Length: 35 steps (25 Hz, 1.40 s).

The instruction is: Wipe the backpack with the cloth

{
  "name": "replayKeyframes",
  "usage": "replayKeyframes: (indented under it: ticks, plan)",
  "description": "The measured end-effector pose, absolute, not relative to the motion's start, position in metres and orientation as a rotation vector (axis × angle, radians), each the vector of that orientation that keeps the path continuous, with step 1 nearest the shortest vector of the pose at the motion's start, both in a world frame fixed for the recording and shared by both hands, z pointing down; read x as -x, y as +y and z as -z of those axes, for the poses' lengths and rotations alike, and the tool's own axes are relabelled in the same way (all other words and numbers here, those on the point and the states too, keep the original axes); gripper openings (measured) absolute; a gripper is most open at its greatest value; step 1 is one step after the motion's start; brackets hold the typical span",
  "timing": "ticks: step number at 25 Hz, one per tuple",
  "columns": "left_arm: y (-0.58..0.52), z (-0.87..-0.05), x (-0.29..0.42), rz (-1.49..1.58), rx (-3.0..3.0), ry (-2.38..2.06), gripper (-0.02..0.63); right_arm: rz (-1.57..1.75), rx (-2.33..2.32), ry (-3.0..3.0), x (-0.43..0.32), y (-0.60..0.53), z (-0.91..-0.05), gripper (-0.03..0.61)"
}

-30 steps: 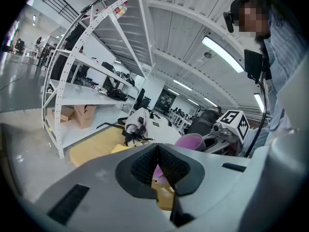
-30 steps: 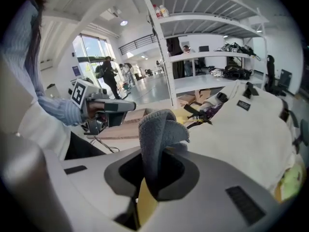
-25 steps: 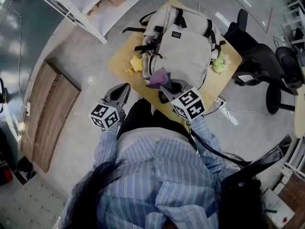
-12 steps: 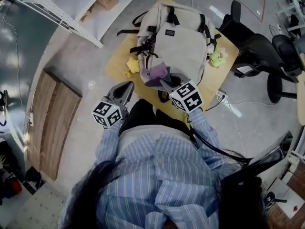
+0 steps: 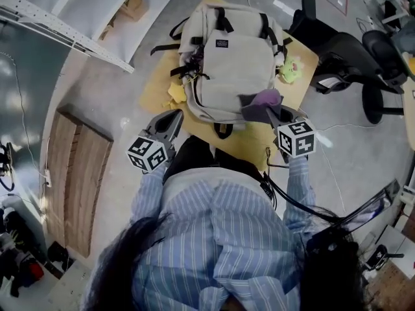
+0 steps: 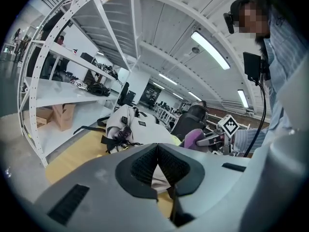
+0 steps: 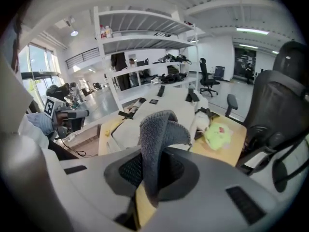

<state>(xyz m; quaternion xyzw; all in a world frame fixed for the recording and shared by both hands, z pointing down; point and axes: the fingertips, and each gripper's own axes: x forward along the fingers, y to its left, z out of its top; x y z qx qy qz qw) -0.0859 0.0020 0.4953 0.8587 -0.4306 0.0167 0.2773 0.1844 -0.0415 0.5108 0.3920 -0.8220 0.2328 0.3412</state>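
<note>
Seen from the head view, the backpack (image 5: 230, 63) is pale beige with black straps and a small dark label, and it lies flat on a yellowish wooden table (image 5: 154, 89), filling most of the top. A yellow toy (image 5: 176, 93) sits at one edge of the bag and a green toy (image 5: 290, 70) at the other. The right gripper (image 5: 272, 113) reaches in from the near right corner with its jaws clamped on a purple cloth (image 5: 262, 100), and the cloth lies against the bag's lower right corner. The left gripper (image 5: 175, 116) hangs off the table's near left corner, apart from the bag, its marker cube (image 5: 146, 154) close to the person's striped sleeve. From the left gripper view, the left gripper (image 6: 157, 152) has its dark pads pressed together with nothing between them, while the backpack (image 6: 133, 127) lies ahead on the table (image 6: 72, 153) and the cloth (image 6: 192, 138) shows to the right. From the right gripper view, the right gripper (image 7: 155, 166) pinches the cloth (image 7: 161, 129), which stands up in a fuzzy fold above the jaws, with the backpack (image 7: 169, 108) just behind it and the green toy (image 7: 219, 134) to the right.
</note>
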Motion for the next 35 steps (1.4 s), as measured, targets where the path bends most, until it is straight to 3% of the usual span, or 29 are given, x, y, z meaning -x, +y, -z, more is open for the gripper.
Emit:
replayKeyframes:
  ticks: [6, 10, 18, 26, 30, 35]
  plan:
    - [-0.006, -0.496, 0.083, -0.062, -2.331, -1.108, 0.005, -0.576, -1.123, -2.006, -0.246, -0.039, -0.51, 0.041]
    - [-0.014, -0.494, 0.082, -0.074, -2.35, -1.08, 0.005, -0.562, -1.149, -2.019, -0.244, -0.044, -0.492, 0.041]
    - [-0.031, -0.497, 0.086, -0.082, -2.353, -1.064, 0.005, -0.52, -0.979, -2.317, -0.119, -0.076, -0.444, 0.041]
    - [-0.04, -0.499, 0.088, -0.073, -2.349, -1.05, 0.003, -0.575, -0.66, -2.447, 0.034, -0.093, -0.478, 0.041]
    - [-0.04, -0.502, 0.095, -0.079, -2.334, -1.061, 0.005, -0.599, -0.596, -2.366, 0.051, -0.094, -0.516, 0.041]
    - [-0.039, -0.506, 0.1, -0.097, -2.32, -1.074, 0.005, -0.625, -0.669, -2.32, 0.013, -0.102, -0.524, 0.041]
